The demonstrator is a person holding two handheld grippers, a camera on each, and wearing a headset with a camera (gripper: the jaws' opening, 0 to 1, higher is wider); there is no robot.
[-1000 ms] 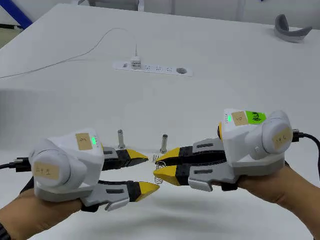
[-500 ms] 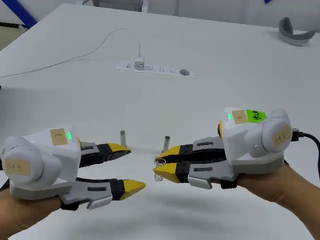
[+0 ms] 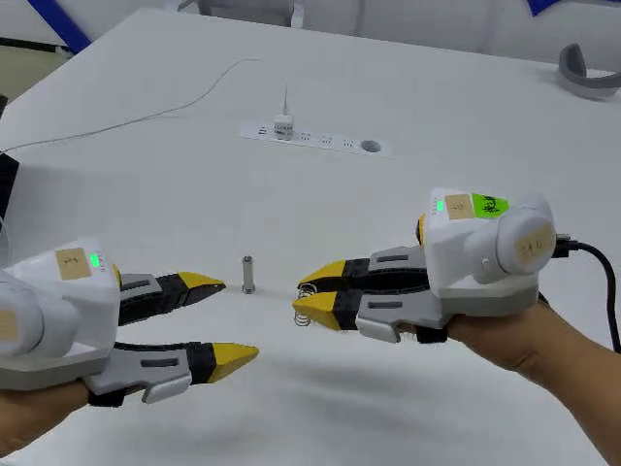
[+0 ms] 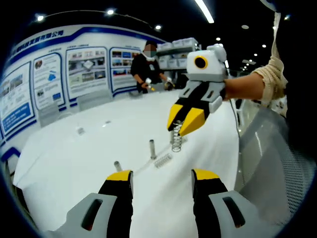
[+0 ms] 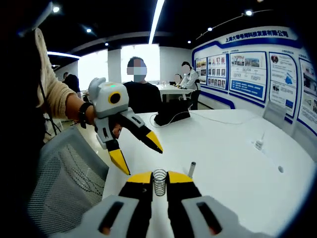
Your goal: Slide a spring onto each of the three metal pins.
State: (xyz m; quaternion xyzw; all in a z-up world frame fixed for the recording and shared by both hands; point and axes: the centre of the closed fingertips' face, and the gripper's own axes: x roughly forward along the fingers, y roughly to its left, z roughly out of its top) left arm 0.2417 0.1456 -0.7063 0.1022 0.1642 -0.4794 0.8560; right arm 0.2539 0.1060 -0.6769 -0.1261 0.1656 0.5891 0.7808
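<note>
**Right gripper** [image 3: 297, 295] — the jaws are pressing together on a spring [image 5: 159, 182]. In the right gripper view it is standing upright between the yellow tips. In the left gripper view it is hanging below them toward the desk [image 3: 437, 194].

**Left gripper** [image 3: 240, 317] — the jaws are standing wide apart and holding nothing. It is hovering over the near edge of the desk, with its tips pointing across at the right gripper.

**Between the grippers.** A metal pin [image 3: 248, 274] is standing upright on the desk near its front edge. It is just beyond the left gripper's upper tip and apart from it, with its shaft showing bare. A second pin [image 4: 152, 148] is standing upright near the held spring, not touching it. A loose spring [image 4: 162, 159] is lying on its side on the desk just beside that second pin.

**Farther out.** A white power strip [image 3: 315, 139] is lying toward the far edge of the desk with a small white plug [image 3: 282, 126] sitting in it. A thin cable [image 3: 146, 115] is trailing off toward the left edge. A grey curved object [image 3: 587, 83] is resting at the far right corner.
</note>
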